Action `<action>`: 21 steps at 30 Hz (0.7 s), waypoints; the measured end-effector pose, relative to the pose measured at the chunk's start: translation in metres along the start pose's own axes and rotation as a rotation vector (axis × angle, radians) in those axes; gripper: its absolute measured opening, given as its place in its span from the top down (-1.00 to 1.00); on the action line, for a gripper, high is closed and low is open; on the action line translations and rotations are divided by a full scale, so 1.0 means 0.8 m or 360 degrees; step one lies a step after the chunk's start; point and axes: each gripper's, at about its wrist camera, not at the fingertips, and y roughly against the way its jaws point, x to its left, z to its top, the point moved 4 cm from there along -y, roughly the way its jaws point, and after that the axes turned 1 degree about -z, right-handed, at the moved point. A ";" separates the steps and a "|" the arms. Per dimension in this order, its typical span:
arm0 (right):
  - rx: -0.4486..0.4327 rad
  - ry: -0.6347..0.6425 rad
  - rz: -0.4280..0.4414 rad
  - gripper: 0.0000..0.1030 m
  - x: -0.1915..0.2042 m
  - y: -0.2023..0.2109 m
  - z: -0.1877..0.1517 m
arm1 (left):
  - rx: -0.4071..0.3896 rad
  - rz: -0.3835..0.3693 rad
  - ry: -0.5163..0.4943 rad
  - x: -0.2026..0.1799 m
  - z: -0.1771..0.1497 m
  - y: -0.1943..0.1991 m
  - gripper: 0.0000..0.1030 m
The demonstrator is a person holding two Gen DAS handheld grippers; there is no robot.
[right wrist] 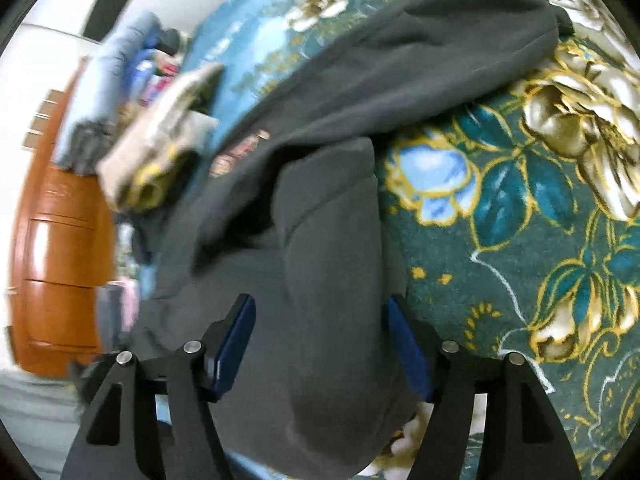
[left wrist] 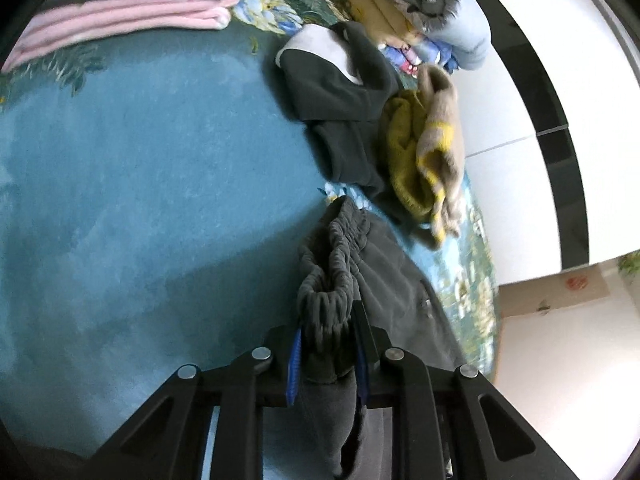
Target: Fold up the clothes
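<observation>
Grey trousers [left wrist: 352,264] lie partly on the floral bedspread [right wrist: 500,208]. The elastic waistband [left wrist: 332,280] is pinched between the pressed-together fingers of the L gripper [left wrist: 326,344]. The R gripper [right wrist: 320,340] is spread approx. wide, with trouser cloth between the jaws, not clamped. Step judged: garment being laid out or doubled over. Next req.: R jaws to be closed on cloth, fabric kept taut.

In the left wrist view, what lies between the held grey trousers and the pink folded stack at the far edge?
Only bare teal blanket lies between the grey trousers, clamped in the left tongs, and the pink folded stack; this shows in the left wrist view.
</observation>
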 end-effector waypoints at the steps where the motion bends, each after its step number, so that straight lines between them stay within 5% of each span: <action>1: 0.0009 -0.0006 -0.0048 -0.15 0.002 -0.004 -0.002 | 0.0006 -0.0010 0.0008 0.001 0.000 -0.001 0.56; 3: 0.0022 -0.0019 -0.0139 0.89 0.006 -0.010 -0.004 | 0.0024 -0.0028 -0.0010 -0.002 -0.003 -0.003 0.56; 7: -0.0154 -0.0019 -0.0247 0.90 0.022 0.059 0.002 | 0.0059 -0.0051 -0.0117 -0.018 -0.011 -0.008 0.56; 12: -0.0374 0.0458 -0.0514 0.90 0.139 0.135 -0.017 | 0.0053 -0.0069 -0.0079 -0.014 -0.010 -0.006 0.56; 15: -0.0236 0.0623 -0.0463 0.84 0.184 0.090 -0.044 | 0.0069 -0.0062 -0.0060 -0.010 -0.010 -0.006 0.56; 18: 0.0069 0.0713 -0.0360 0.81 0.211 -0.016 -0.080 | 0.0065 -0.0045 -0.0062 -0.008 -0.011 -0.003 0.56; 21: 0.0232 0.0725 -0.0306 0.79 0.220 -0.093 -0.102 | 0.0065 -0.0035 -0.0054 -0.004 -0.011 -0.002 0.56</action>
